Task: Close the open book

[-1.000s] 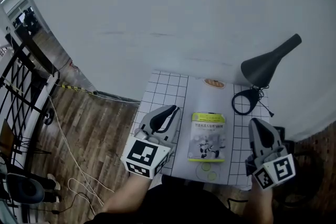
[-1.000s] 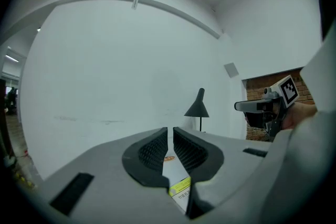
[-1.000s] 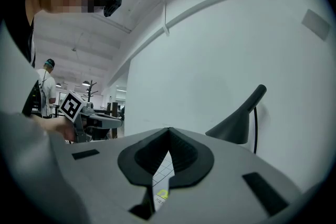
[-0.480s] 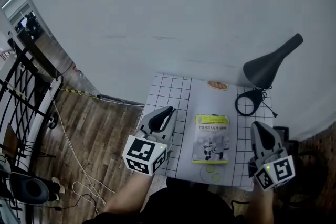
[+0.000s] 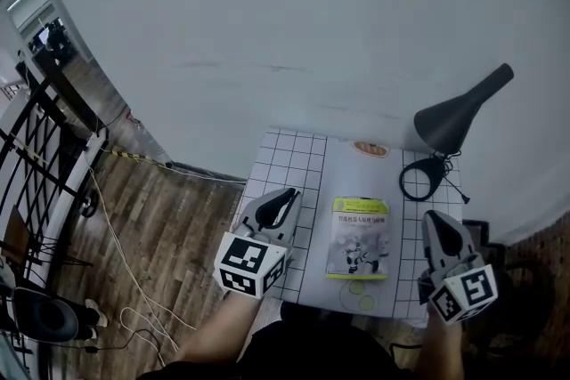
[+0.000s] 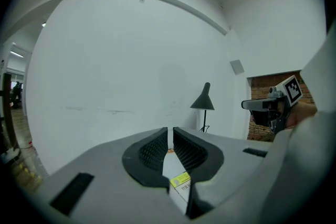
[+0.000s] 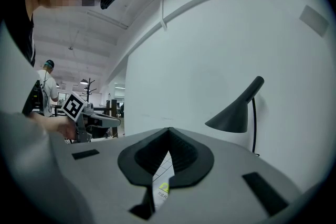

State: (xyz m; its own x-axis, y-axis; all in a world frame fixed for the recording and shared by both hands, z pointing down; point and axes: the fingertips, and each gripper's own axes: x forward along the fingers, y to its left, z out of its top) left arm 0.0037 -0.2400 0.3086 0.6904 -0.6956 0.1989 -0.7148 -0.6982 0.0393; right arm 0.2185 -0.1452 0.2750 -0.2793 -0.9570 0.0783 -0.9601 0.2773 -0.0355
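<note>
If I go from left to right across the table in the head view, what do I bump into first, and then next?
left tool → book → right tool. I left out the lamp, because it sits straight above the right tool.

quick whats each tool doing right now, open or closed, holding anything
left tool: open by a narrow gap, nothing between the jaws
right tool: closed, jaws together, holding nothing
</note>
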